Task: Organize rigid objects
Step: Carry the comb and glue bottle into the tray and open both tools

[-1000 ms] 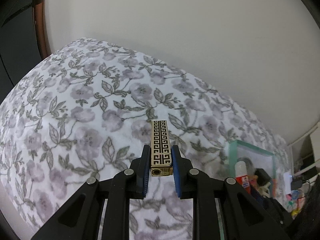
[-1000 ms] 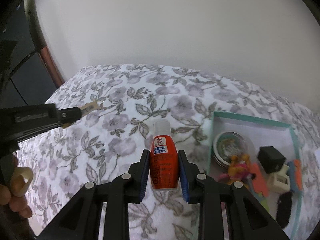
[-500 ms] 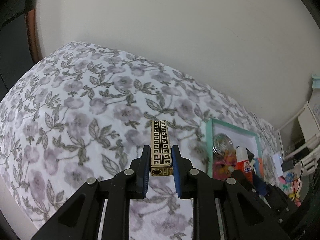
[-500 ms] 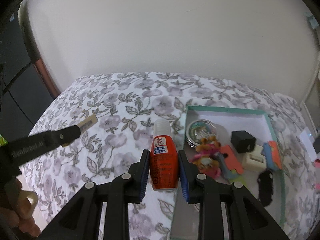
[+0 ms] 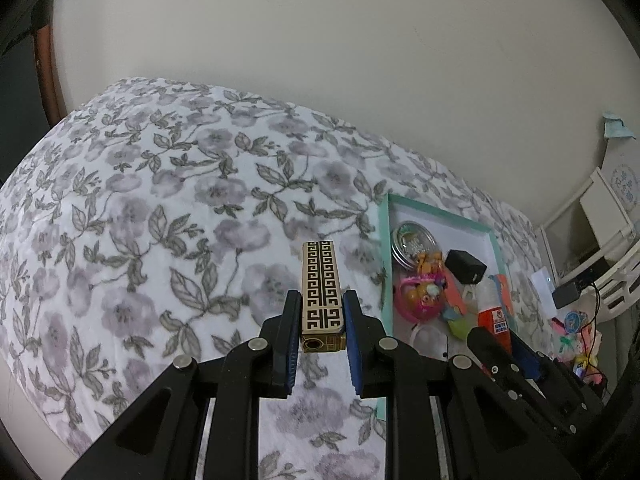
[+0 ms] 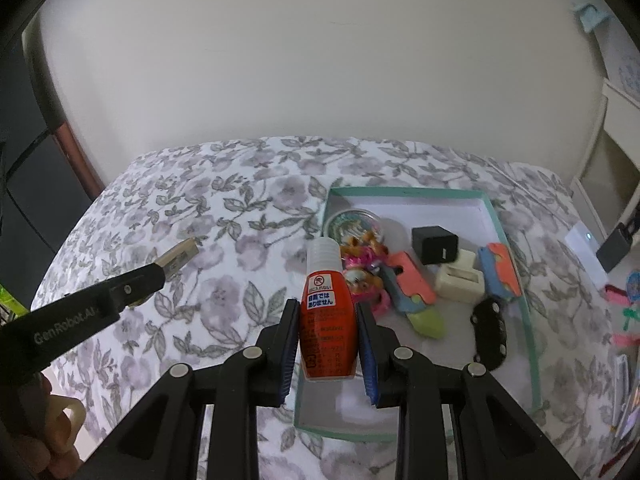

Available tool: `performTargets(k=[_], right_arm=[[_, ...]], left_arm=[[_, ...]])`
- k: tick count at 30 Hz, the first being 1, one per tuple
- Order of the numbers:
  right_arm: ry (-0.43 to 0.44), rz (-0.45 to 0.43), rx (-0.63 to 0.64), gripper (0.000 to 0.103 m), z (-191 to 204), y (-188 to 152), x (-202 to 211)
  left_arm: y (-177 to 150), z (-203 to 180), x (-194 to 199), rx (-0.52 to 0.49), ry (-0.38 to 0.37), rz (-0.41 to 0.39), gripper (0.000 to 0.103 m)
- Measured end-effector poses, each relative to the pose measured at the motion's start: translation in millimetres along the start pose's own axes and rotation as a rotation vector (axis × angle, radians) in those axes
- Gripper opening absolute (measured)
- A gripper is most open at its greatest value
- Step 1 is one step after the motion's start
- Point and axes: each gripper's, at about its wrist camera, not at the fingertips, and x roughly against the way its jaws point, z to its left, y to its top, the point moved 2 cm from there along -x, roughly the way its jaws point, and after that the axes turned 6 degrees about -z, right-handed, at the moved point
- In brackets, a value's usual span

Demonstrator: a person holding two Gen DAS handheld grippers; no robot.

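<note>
Between the blue pads of the left gripper (image 5: 322, 330) a gold lighter with a black key pattern (image 5: 322, 290) is being pinched near its base, its long body sticking forward past the fingertips over the floral bedspread (image 5: 160, 220). Ahead and to the right of that claw, a shallow mint-green box (image 5: 383, 248) is sitting on the bedspread, holding a round tin (image 5: 412, 242), a black cube-shaped adapter (image 5: 466, 266) and a jumble of bright toys.

Clamped between the pads of the right gripper (image 6: 328, 336), an orange bottle with a white cap (image 6: 328, 312) is standing upright, hanging over the near left corner of the box (image 6: 400, 192). Just beyond and right of this claw, a cream block (image 6: 460, 278), an orange-and-blue toy (image 6: 500, 270) and a black oval piece (image 6: 490, 330) are lying inside the box. Off to its left, the other gripper (image 6: 160, 270) is reaching in, the lighter's tip (image 6: 182, 254) showing past it.
</note>
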Motion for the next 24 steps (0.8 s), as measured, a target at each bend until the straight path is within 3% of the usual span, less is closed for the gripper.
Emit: performTargets(k=[12, 18, 24], right_arm=[[-0.025, 0.036, -0.071, 0.029, -33.6, -7.4, -14.4], [-0.069, 0.052, -0.123, 0.030, -64.4, -13.2, -19.1], [-0.113, 0.072, -0.187, 0.030, -93.5, -19.8, -22.0]], left_arm=[[-25.0, -41.9, -19.5, -0.105, -0.052, 0.091, 0.021], [-52.4, -75.7, -31.5, -0.217, -0.064, 0.138, 0.022], [-70.6, -110.2, -28.7, -0.379, -0.048, 0.096, 0.022]])
